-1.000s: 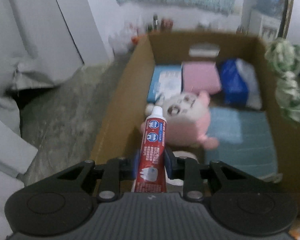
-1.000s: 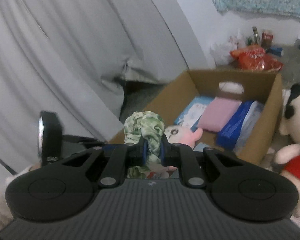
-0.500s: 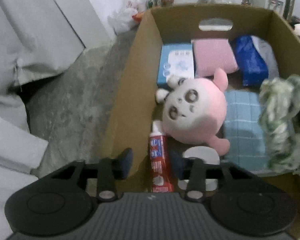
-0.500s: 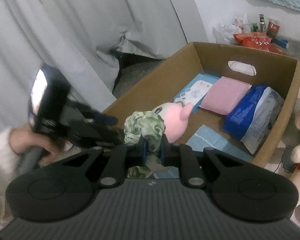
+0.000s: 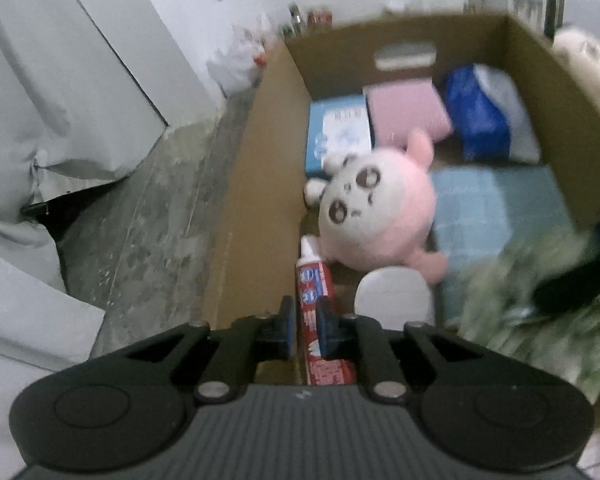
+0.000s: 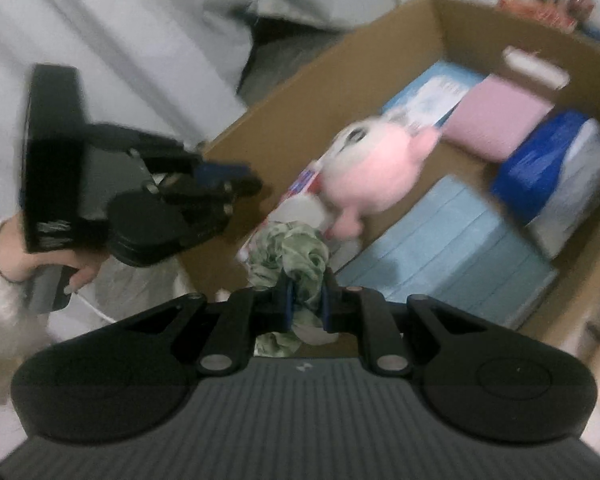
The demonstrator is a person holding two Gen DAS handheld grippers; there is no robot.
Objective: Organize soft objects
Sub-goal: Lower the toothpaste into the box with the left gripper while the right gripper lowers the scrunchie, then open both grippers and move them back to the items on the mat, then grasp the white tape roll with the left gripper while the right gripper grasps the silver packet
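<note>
The cardboard box sits on a rough grey floor beside hanging white cloth, and it is already well stocked, so the sorting looks far along. A light blue folded cloth lies flat along the right side; at the far wall, under the handle cut-out, stand a blue-and-white plastic pack, a pink pad and a pale blue packet in a row. In the middle rests a round pink plush toy, face up, touching the pale blue packet at its ears. Just in front of it lies a white round thing, too blurred to name, and beside that, along the left wall, a red toothpaste tube lying lengthwise on the box bottom. The left gripper has its jaws drawn all the way in with nothing pinched; the tube only shows through the narrow gap, lower down in the box. The right gripper is clamped on a green-and-white scrunchie, held above the near left corner of the box, over the tube and the white thing. That scrunchie appears to be the piece left to set down. A second plush shows outside the right wall and may also be waiting.
</note>
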